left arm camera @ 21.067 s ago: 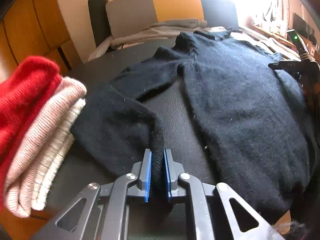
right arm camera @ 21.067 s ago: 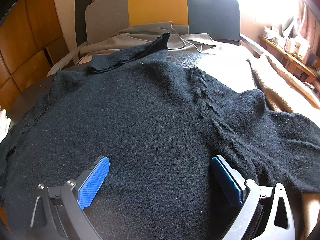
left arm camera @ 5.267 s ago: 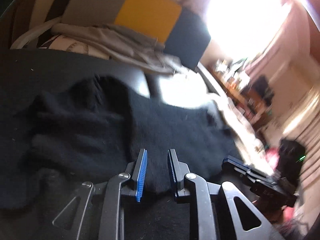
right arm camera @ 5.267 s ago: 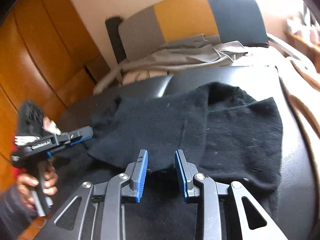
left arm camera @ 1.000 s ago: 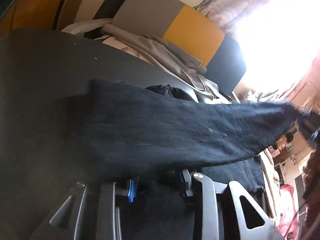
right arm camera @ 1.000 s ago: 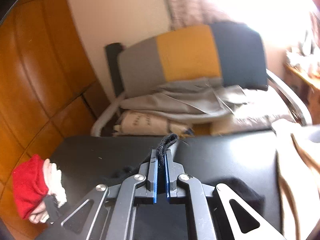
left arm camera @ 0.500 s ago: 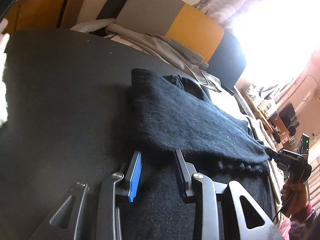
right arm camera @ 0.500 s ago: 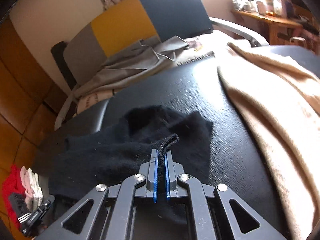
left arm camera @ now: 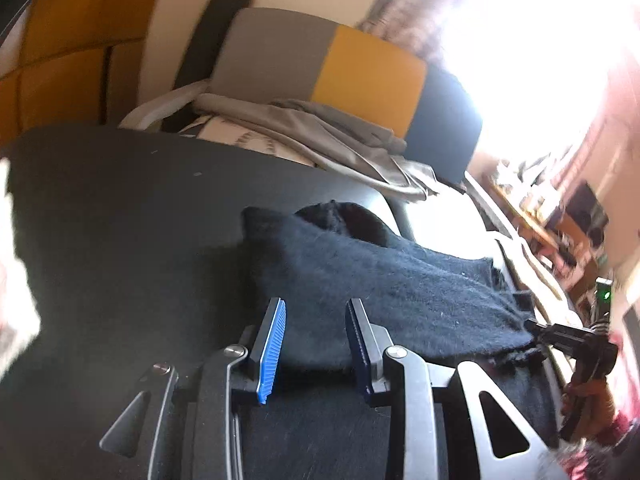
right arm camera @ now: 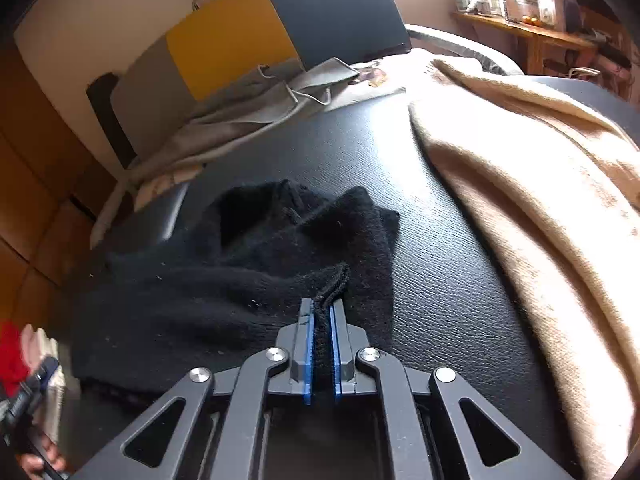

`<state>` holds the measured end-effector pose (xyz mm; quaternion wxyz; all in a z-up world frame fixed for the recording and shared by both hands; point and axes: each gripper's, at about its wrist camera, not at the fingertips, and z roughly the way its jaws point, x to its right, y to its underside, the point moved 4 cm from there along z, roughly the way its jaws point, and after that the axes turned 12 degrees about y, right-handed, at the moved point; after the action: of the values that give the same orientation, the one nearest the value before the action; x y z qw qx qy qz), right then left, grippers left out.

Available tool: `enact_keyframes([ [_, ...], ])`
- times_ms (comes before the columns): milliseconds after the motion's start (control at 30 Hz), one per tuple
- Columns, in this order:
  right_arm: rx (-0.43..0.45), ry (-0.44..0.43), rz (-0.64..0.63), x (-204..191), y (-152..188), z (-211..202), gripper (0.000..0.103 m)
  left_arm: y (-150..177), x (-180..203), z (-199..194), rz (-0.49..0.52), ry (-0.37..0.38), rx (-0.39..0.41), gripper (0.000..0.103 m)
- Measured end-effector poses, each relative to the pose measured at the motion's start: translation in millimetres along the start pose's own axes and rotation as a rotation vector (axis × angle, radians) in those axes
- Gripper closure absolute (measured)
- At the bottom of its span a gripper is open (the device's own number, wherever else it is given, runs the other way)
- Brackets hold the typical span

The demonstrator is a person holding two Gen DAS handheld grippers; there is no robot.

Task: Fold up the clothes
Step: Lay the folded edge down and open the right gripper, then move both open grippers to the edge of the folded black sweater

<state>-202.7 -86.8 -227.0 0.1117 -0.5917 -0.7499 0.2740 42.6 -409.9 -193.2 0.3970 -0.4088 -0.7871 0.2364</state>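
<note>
1. Right gripper (right arm camera: 321, 312): jaws nearly together, pinching a corner of the black sweater (right arm camera: 240, 280) between the blue pads (right arm camera: 308, 344).
2. Left gripper (left arm camera: 316, 320): jaws parted to a moderate gap, gripping nothing. The folded edge of the sweater lay in the gap; contact with the pads could not be judged in the blurred frame.
3. The sweater lay folded on the black table (right arm camera: 440, 260), ahead of both tools.
4. A beige garment (right arm camera: 540, 200) lay to the right of the right gripper, apart from the sweater.
</note>
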Motion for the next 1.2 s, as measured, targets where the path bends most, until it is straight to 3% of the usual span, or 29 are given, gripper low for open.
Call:
enact_keyframes([
  [100, 0.054, 0.085, -0.037, -6, -4, -15, 0.08, -15, 7, 9, 0.043, -0.003, 0.021, 0.072],
  [233, 0.201, 0.021, -0.176, -52, -6, -47, 0.046, -35, 2, 26, 0.037, -0.015, 0.032, 0.072],
  [333, 0.222, -0.034, -0.346, -101, 12, -48, 0.046, -42, -1, 42, 0.024, 0.0, 0.015, 0.072],
  [467, 0.161, -0.023, -0.451, -125, 40, -23, 0.046, -37, -3, 71, 0.064, -0.019, -0.059, 0.072],
  [567, 0.124, -0.025, -0.364, -99, 49, -10, 0.043, -17, -12, 88, 0.047, -0.005, -0.125, 0.072],
  [700, 0.101, -0.092, -0.258, -68, 47, -9, 0.043, -10, -16, 80, 0.012, 0.018, -0.099, 0.071],
  [867, 0.104, -0.052, -0.31, -79, 48, -4, 0.037, -8, -5, 85, 0.082, -0.07, -0.117, 0.07],
  [1000, 0.097, -0.075, -0.297, -80, 45, -2, 0.035, -15, 15, 80, 0.169, -0.14, -0.136, 0.071],
  [1200, 0.141, -0.141, -0.228, -80, 24, -18, 0.036, -38, 71, 76, 0.314, 0.007, -0.059, 0.07],
])
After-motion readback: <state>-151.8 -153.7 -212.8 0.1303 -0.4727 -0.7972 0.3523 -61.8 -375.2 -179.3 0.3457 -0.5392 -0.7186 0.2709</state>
